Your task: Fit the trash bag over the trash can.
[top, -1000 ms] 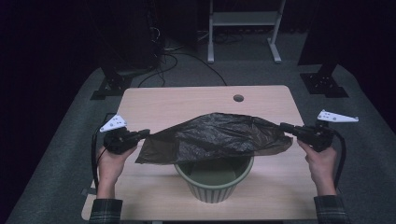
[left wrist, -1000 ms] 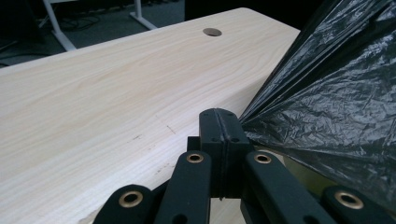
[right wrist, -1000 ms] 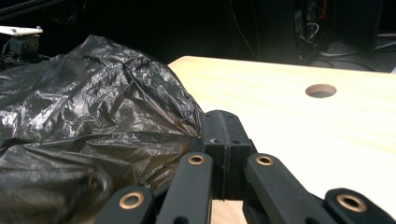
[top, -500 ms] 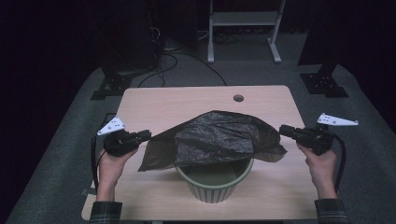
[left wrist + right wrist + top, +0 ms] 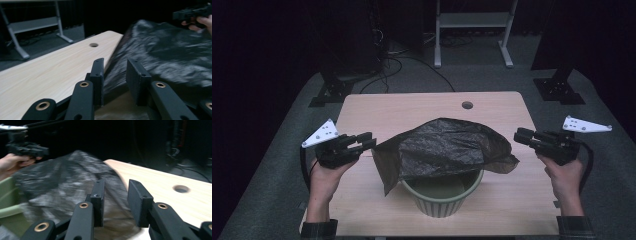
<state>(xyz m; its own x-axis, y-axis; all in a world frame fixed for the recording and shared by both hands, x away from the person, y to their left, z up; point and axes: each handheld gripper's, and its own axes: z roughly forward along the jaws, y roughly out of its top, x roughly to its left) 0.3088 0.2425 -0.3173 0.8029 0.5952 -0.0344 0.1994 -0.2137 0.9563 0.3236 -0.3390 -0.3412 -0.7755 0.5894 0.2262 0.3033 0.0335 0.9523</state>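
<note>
- A crumpled black plastic bag [image 5: 447, 147] is draped loosely over the rim of a ribbed green pot [image 5: 443, 192], which stands near the front edge of the light wooden table [image 5: 412, 107].
- The left gripper [image 5: 362, 142] is held just beside the bag's left edge, clear of it; its jaws have just been opening and are seen parted, with nothing gripped between them.
- In the left gripper view, the bag [image 5: 162, 57] is seen blurred beyond the parted jaws.
- The right gripper [image 5: 524, 136] is held near the bag's right corner, apart from it; its jaws have likewise just been opening and are empty.
- In the right gripper view, the bag [image 5: 67, 180] and a part of the pot [image 5: 8, 195] are seen past the jaws.
- A round hole [image 5: 467, 105] is seen in the table's far side.
</note>
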